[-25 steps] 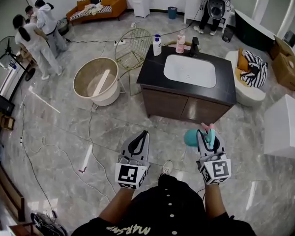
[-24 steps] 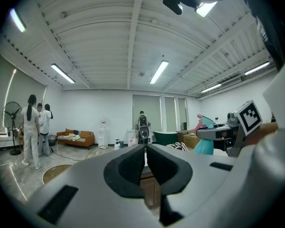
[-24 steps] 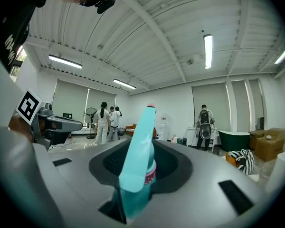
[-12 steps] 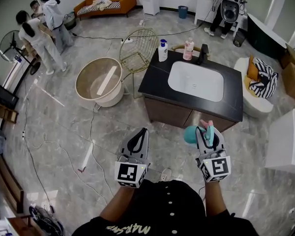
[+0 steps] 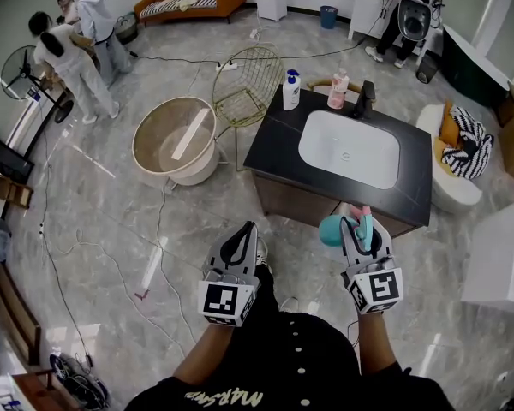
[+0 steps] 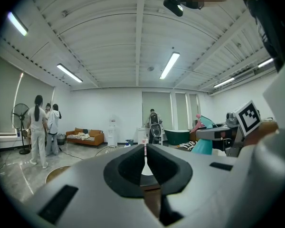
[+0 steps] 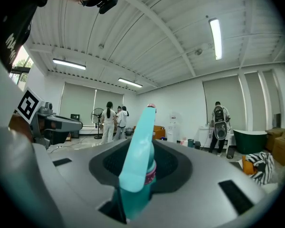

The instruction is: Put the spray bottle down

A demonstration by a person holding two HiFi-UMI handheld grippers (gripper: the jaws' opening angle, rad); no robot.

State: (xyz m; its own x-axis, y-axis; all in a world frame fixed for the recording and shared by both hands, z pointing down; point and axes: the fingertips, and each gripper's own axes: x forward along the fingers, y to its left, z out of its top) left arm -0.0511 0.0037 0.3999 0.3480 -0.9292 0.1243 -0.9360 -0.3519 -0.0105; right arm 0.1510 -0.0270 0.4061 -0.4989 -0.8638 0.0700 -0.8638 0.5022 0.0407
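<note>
My right gripper (image 5: 365, 224) is shut on a teal spray bottle (image 5: 334, 230) with a pink-tipped trigger, held level just in front of the black vanity counter (image 5: 270, 139). In the right gripper view the spray bottle (image 7: 138, 165) stands between the jaws, its trigger head pointing up and away. My left gripper (image 5: 248, 232) hangs to the left of it over the floor, jaws shut with nothing between them. The left gripper view shows the closed left gripper (image 6: 145, 156), with the spray bottle (image 6: 203, 145) at the right.
The vanity holds a white sink basin (image 5: 349, 149), a black faucet (image 5: 366, 98), a white pump bottle (image 5: 291, 90) and a pink bottle (image 5: 337, 91). A round tub (image 5: 173, 139) and a wire chair (image 5: 249, 86) stand to the left. Cables (image 5: 103, 264) cross the floor. Several people (image 5: 73, 50) stand far left.
Both grippers have moved forward toward the vanity, which now sits closer below them. The spray bottle stays gripped in the right gripper.
</note>
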